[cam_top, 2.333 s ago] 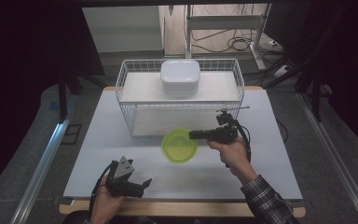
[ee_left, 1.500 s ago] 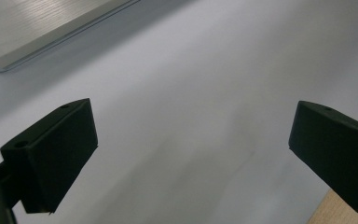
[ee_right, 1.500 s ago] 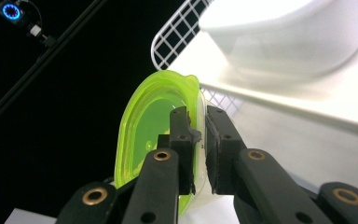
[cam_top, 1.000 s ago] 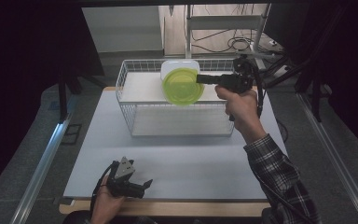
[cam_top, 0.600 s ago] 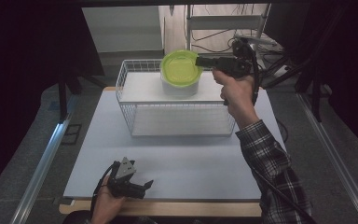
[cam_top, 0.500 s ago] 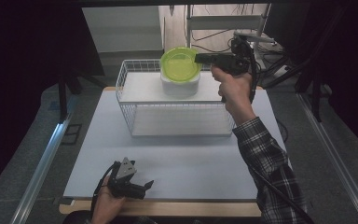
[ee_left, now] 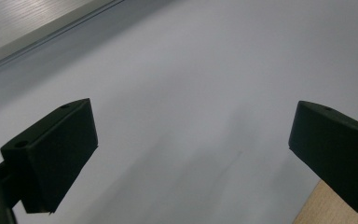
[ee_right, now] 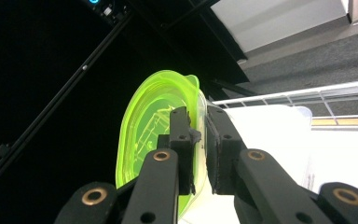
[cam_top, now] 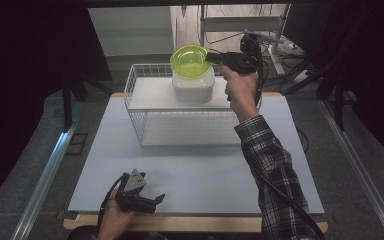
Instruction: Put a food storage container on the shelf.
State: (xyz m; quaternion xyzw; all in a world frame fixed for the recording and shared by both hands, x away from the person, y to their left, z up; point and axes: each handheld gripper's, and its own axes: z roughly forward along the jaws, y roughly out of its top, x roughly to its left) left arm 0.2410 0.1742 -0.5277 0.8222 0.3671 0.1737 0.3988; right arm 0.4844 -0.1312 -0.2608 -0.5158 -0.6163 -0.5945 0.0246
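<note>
The translucent lime-green plastic lid [cam_top: 192, 61] sits at the tip of the right tongs [cam_top: 215, 58], which we see clamped on its rim at the side nearest the hand. In the right gripper view the two black jaws close on the lid's edge [ee_right: 158, 140], one jaw on each face of the plastic, with the lid standing edge-on to that camera. From the high view the lid lies roughly level just over the top of the white rectangular plastic container [cam_top: 193, 89], and we cannot tell whether it touches the container or hangs a little above it. The container stands inside the white wire basket [cam_top: 137, 107], towards its far side, and the basket rests on the pale grey counter [cam_top: 220, 170].

The left tongs [cam_top: 156, 201] rest low at the near edge of the counter, well apart from the basket, held in the person's left hand [cam_top: 114, 215]. In the left gripper view their jaws stand wide apart over bare counter [ee_left: 191, 93], with nothing between them.

We count one green lid, one white container, one wire basket and two pairs of tongs.
</note>
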